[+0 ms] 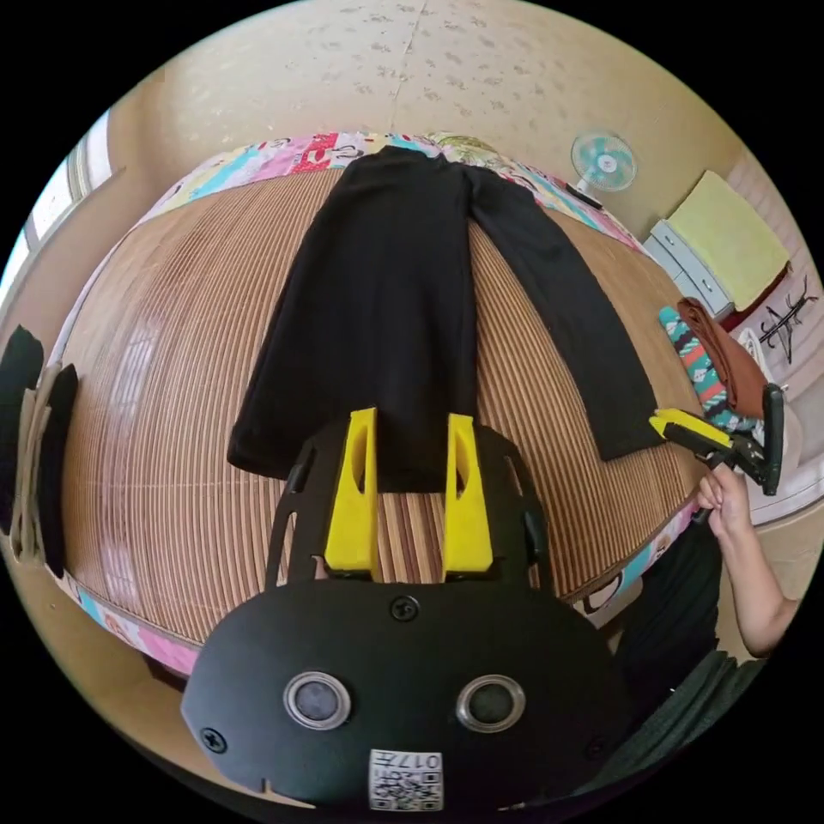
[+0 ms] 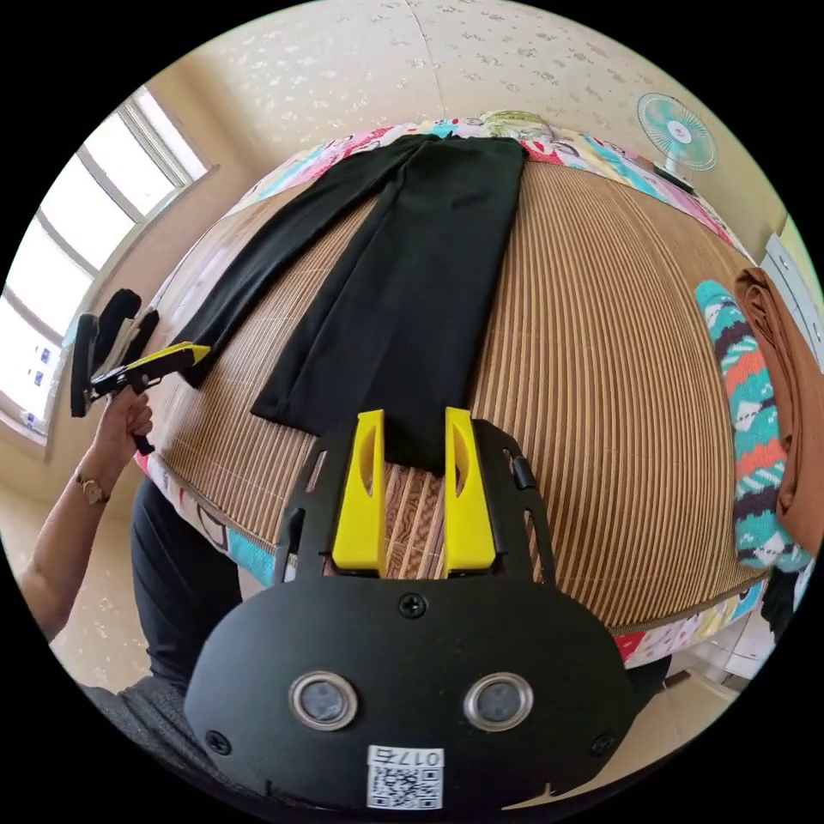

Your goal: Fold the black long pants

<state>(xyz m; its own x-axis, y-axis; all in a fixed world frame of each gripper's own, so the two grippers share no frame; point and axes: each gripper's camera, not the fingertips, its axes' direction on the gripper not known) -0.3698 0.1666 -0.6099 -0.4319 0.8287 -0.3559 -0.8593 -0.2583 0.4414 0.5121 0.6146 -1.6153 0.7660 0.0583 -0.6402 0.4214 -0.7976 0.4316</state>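
1. Bed (image 1: 172,360) with a bamboo mat (image 2: 601,360) over a patterned sheet; it carries the clothes, ahead of both hand-held grippers.
2. Black long pants (image 1: 386,283) lie flat on the mat, waist at the far edge, legs spread in a V toward the person, one hem ahead of each gripper.
3. Folded brown garment (image 2: 785,403) on a teal patterned one (image 2: 742,403), off to the right hand-held gripper's right.
4. Left hand-held gripper (image 1: 410,442): jaws apart, empty, tips at the near leg's hem.
5. Right hand-held gripper (image 2: 414,438): jaws apart, empty, tips at its leg's hem.
6. Step, as judged: fold not begun; grippers lining up on the hems. Next likely needs a pinch on a hem, then bringing one leg over the other.
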